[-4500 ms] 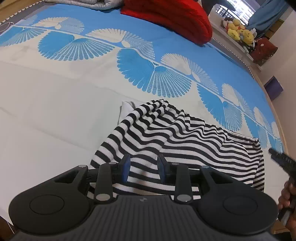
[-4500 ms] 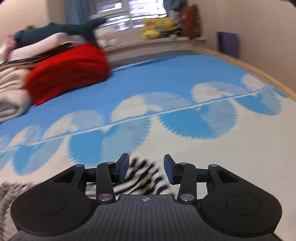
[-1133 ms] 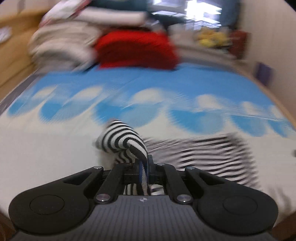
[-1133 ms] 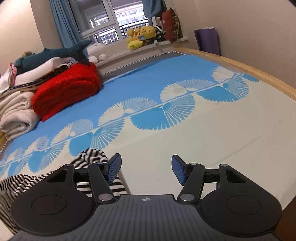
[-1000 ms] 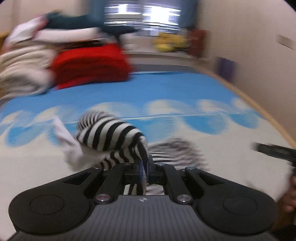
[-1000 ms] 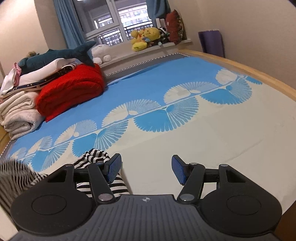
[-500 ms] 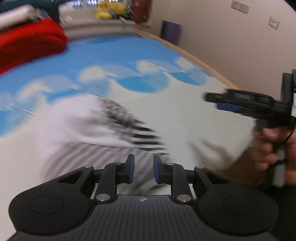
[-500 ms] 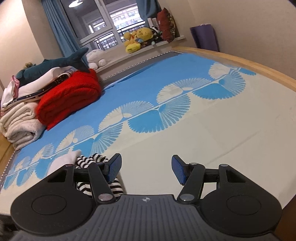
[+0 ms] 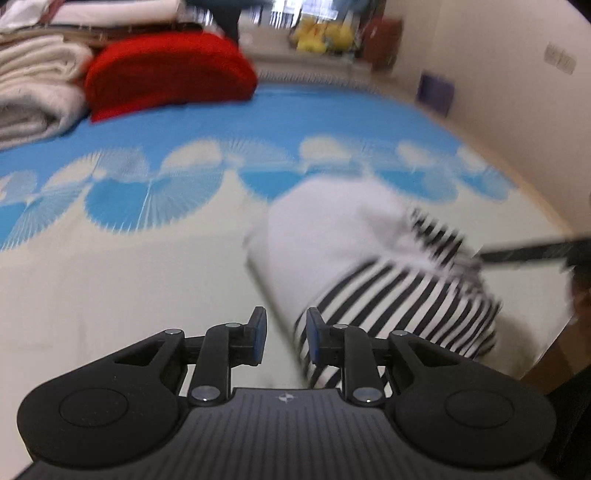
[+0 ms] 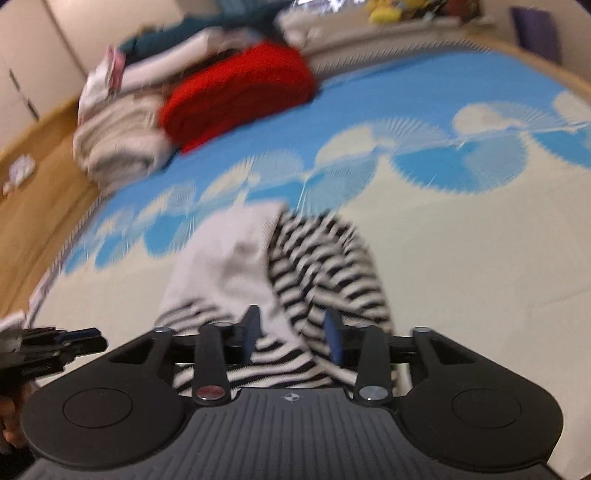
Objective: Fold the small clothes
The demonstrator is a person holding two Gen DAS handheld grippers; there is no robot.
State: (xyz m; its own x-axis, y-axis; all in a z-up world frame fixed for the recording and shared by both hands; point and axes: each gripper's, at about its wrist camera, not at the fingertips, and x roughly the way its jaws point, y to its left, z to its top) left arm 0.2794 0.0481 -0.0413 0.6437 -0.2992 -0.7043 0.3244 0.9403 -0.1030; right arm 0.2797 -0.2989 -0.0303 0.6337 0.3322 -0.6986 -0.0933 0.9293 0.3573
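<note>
A blue and cream bedsheet [image 9: 155,122] with fan patterns covers the bed. At ten o'clock lies a red blanket [image 9: 168,70] beside folded cream blankets [image 9: 33,99]. Yellow plush toys [image 9: 319,35] sit at twelve o'clock, blurred.

Two low fisheye views ride the grippers, looking across the bed toward the window. Both share the striped garment [image 9: 399,295] [image 10: 317,266], close ahead, and the red blanket [image 9: 166,70] [image 10: 240,92].

Black ribbed left claw [image 9: 283,334] with blue pads, silver screws.
</note>
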